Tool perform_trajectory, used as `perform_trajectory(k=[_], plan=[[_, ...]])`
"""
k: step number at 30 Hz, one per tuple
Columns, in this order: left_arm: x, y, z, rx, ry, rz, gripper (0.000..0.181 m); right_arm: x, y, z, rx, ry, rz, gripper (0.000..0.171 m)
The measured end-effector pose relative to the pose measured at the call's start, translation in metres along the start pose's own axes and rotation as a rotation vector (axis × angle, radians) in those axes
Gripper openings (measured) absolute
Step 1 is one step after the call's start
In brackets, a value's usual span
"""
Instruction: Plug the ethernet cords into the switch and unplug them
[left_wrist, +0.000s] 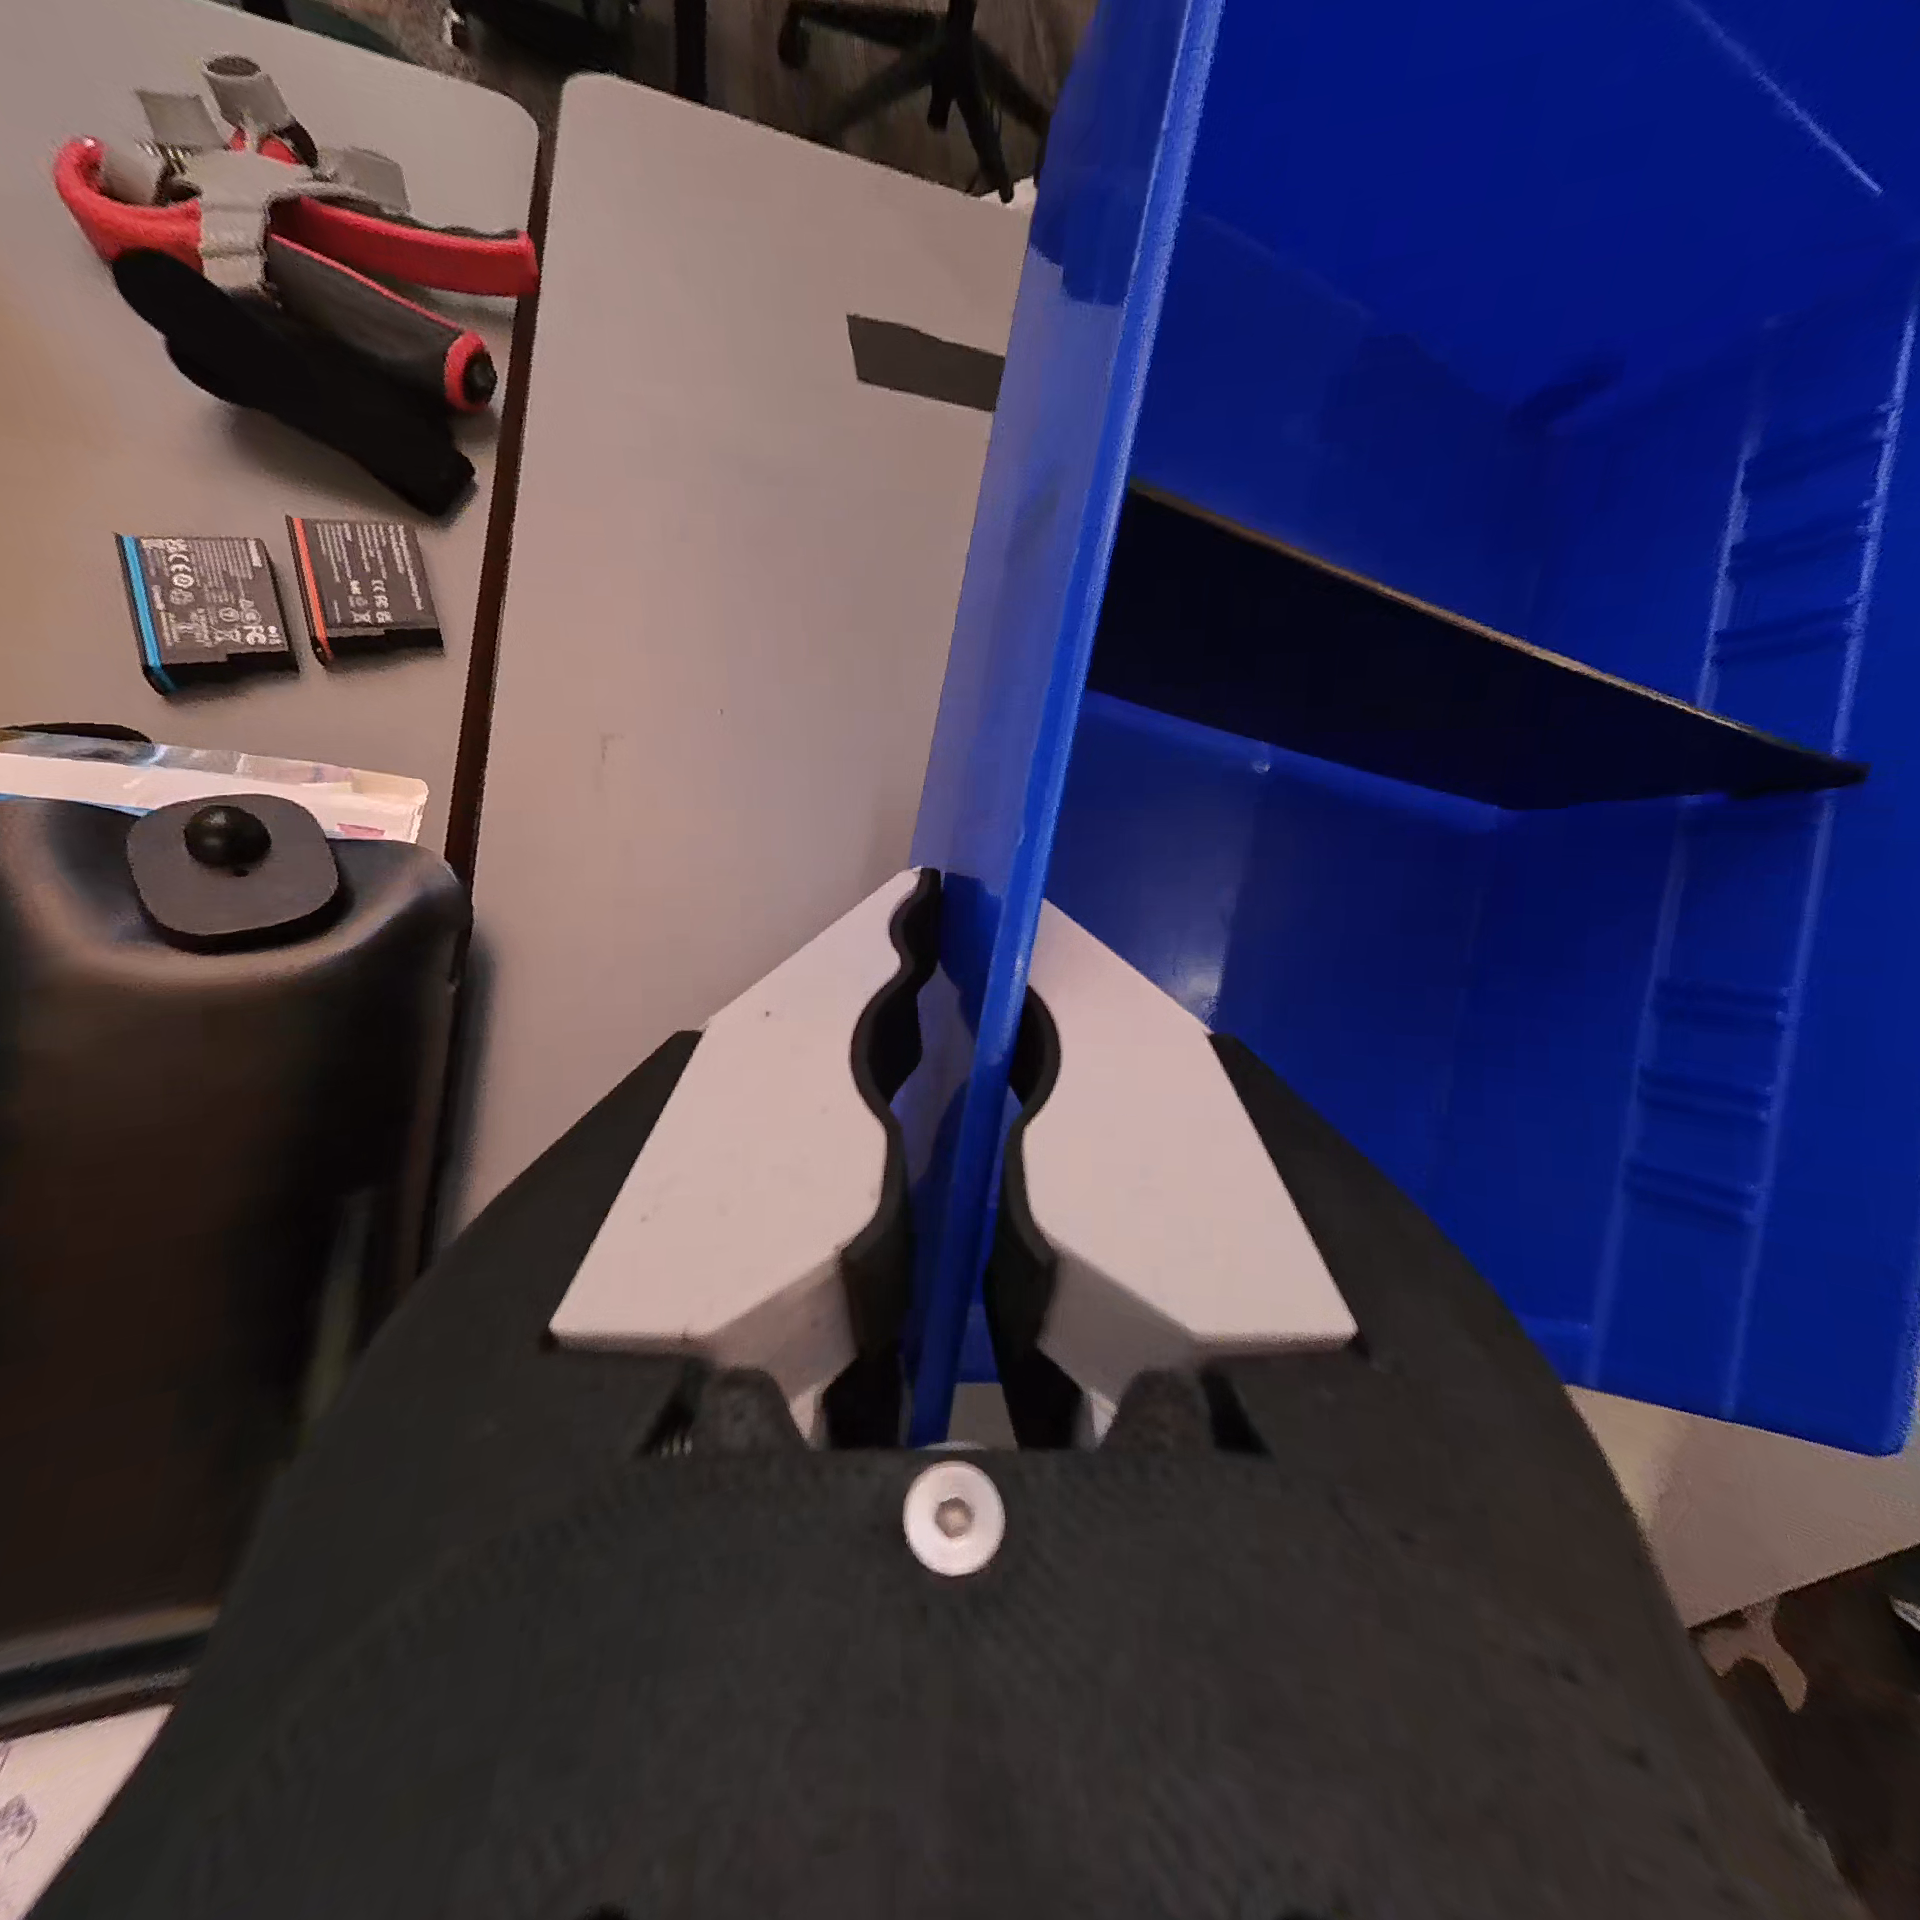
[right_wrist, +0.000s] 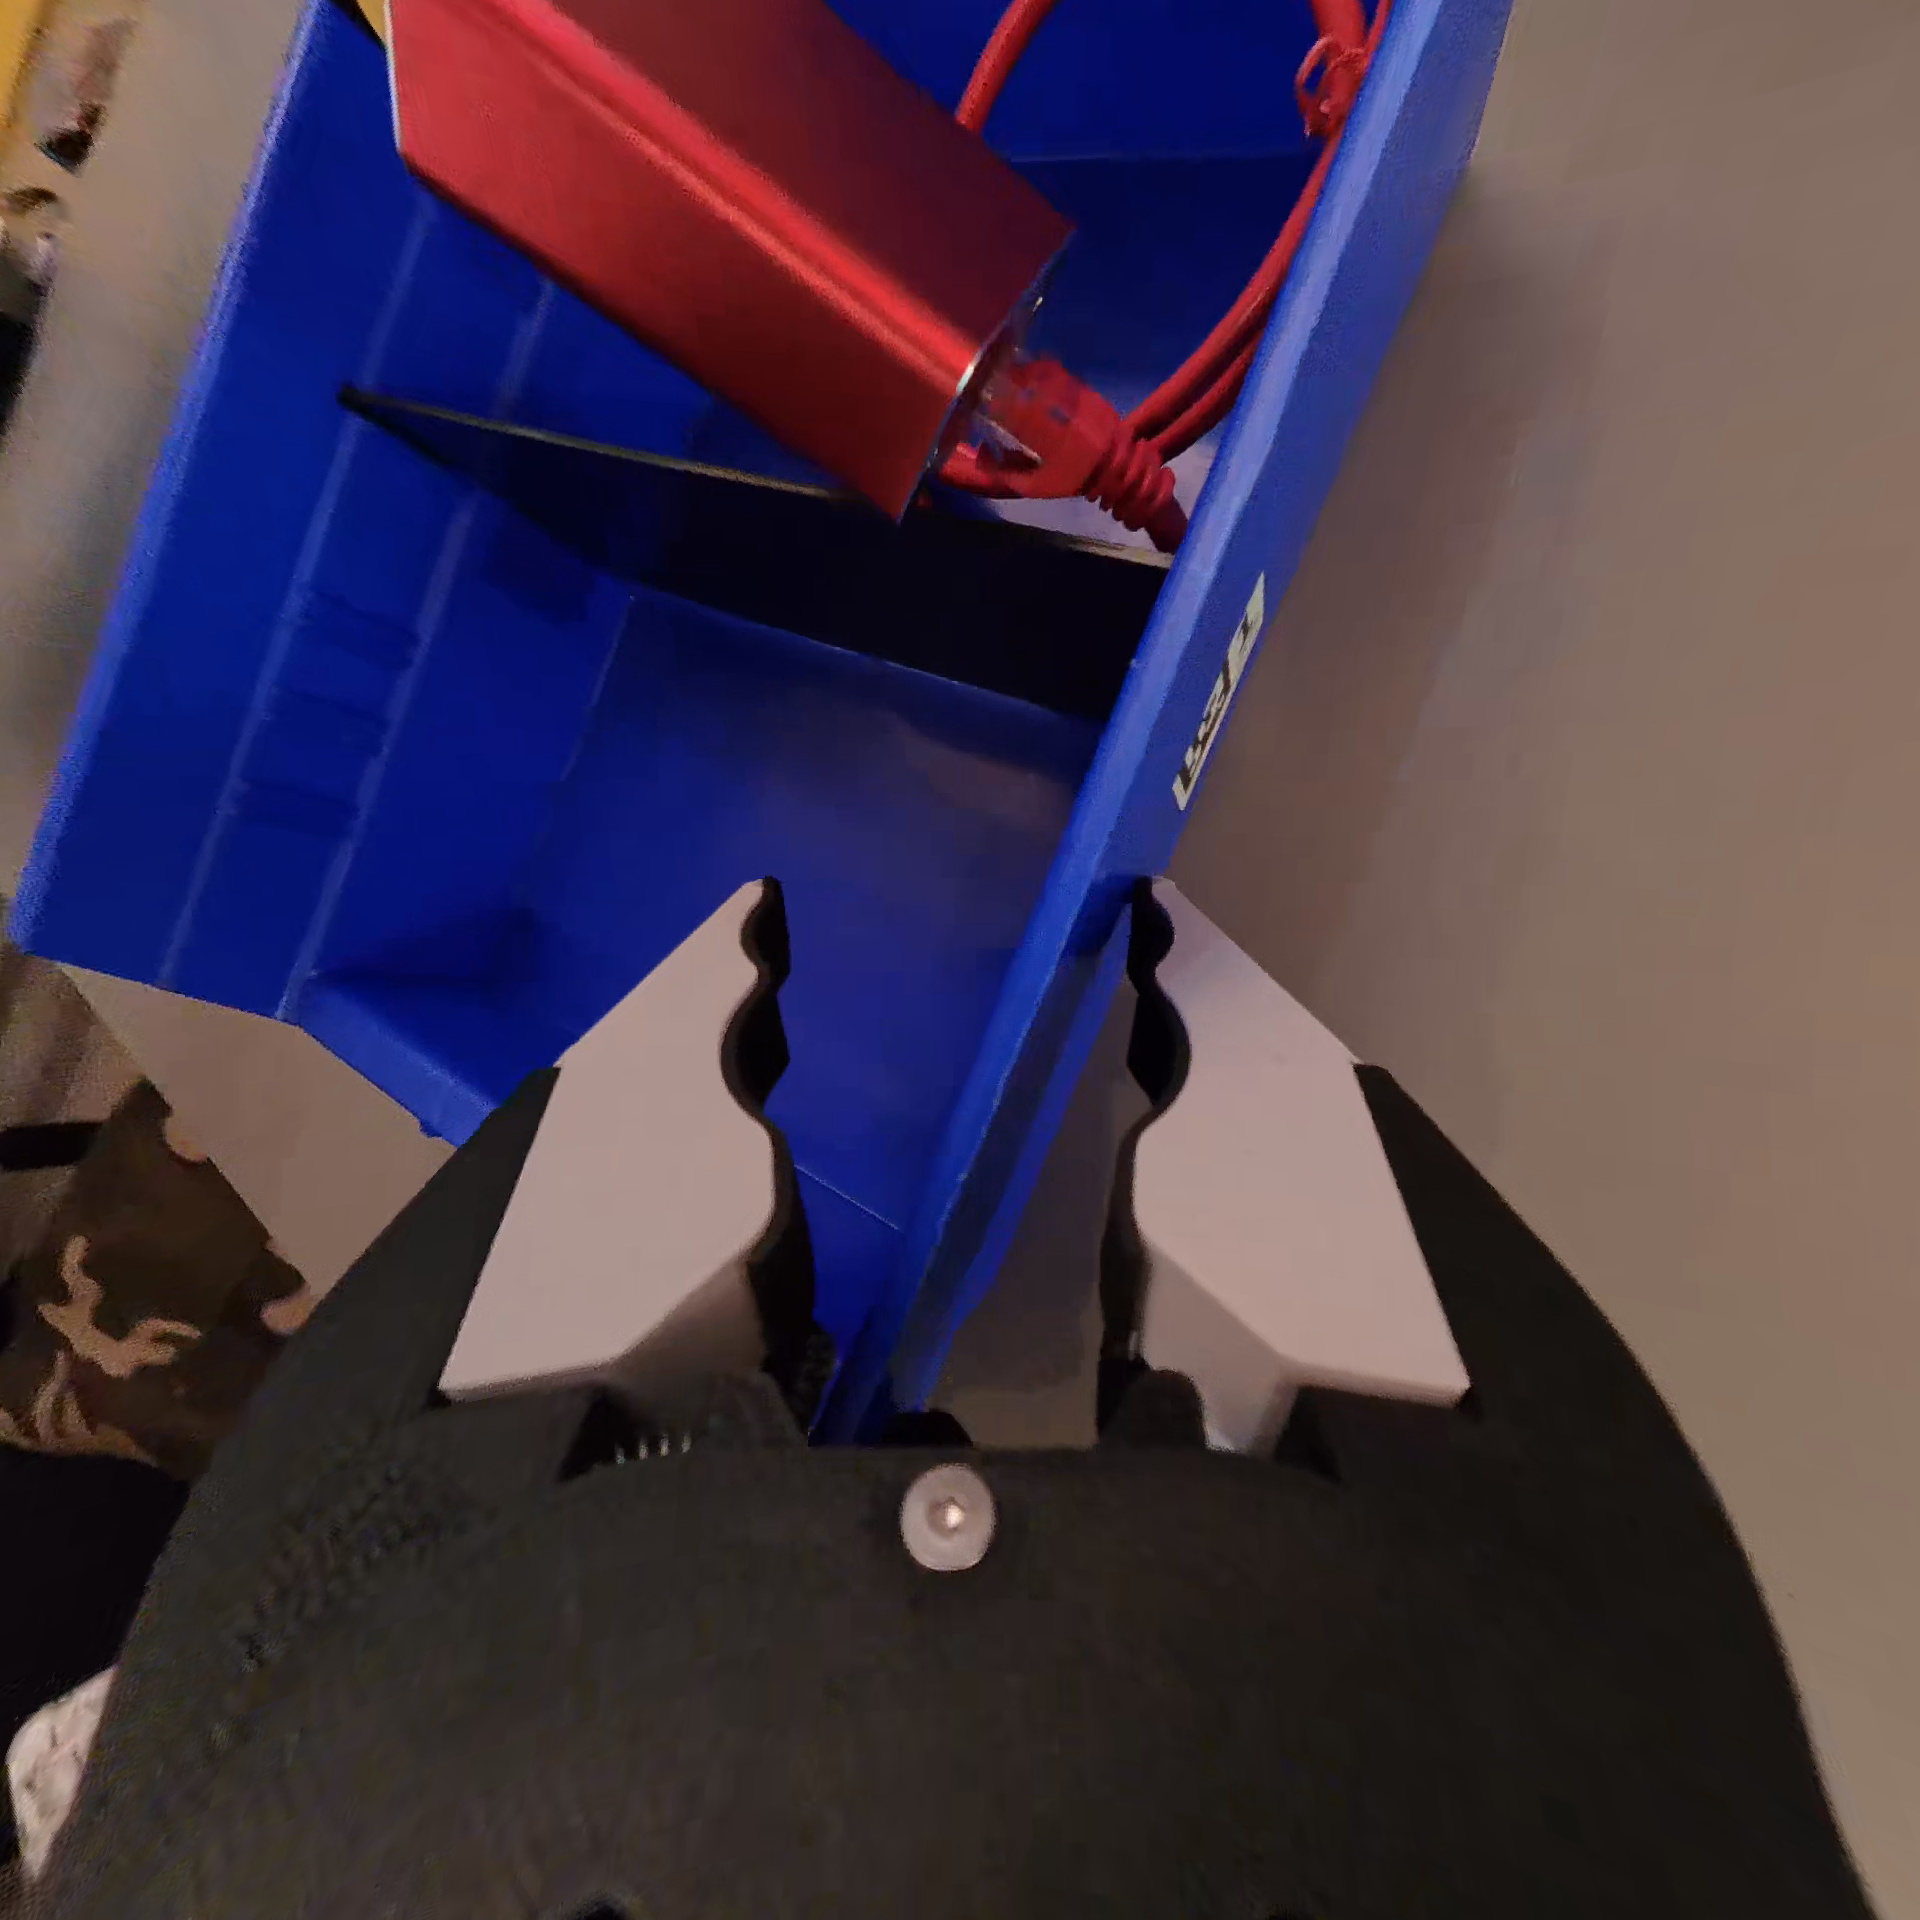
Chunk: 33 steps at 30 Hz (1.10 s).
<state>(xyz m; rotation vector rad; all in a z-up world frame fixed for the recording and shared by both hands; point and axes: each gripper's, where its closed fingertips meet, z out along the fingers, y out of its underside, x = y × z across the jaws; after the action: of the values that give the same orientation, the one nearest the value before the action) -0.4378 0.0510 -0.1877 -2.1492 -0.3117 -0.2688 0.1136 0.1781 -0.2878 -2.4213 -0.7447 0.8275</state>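
Note:
A blue bin (right_wrist: 1195, 644) holds a red switch (right_wrist: 707, 208) in its far compartment, behind a black divider (right_wrist: 779, 540). Red ethernet cords (right_wrist: 1226, 343) run along the bin's right wall, and a red connector (right_wrist: 1091, 447) sits in the switch's near end. My right gripper (right_wrist: 956, 888) is open and straddles the bin's right wall near its front corner. My left gripper (left_wrist: 977, 894) is shut on the left wall of the blue bin (left_wrist: 1455, 312). The switch and cords are out of the left wrist view; only the divider (left_wrist: 1403, 665) shows there.
A grey table (left_wrist: 707, 623) carries a red-handled tool (left_wrist: 312, 229), two black battery packs (left_wrist: 203, 608), a black case (left_wrist: 208, 1143) and a strip of dark tape (left_wrist: 925, 358). Camouflage cloth (right_wrist: 104, 1247) lies at the left of the right wrist view. Some 60 cm of space lies between my two pairs of fingers.

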Motion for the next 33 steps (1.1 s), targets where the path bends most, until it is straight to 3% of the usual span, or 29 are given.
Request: perform_trajectory(k=[14, 23, 29, 33], plan=[[-0.020, -0.031, -0.044, 0.129, -0.012, -0.044, 0.005, -0.177, -0.045, 0.121, 0.050, -0.250, 0.005, 0.099], [-0.032, -0.055, -0.078, 0.221, -0.237, 0.002, 0.005, -0.283, -0.073, 0.189, 0.101, -0.417, 0.014, 0.123], [-0.027, -0.067, -0.087, 0.245, -0.380, 0.093, 0.004, -0.342, -0.084, 0.208, 0.057, -0.665, 0.099, 0.138], [-0.018, -0.072, -0.089, 0.259, -0.404, 0.132, 0.005, -0.334, -0.087, 0.204, 0.077, -0.667, 0.119, 0.134]])
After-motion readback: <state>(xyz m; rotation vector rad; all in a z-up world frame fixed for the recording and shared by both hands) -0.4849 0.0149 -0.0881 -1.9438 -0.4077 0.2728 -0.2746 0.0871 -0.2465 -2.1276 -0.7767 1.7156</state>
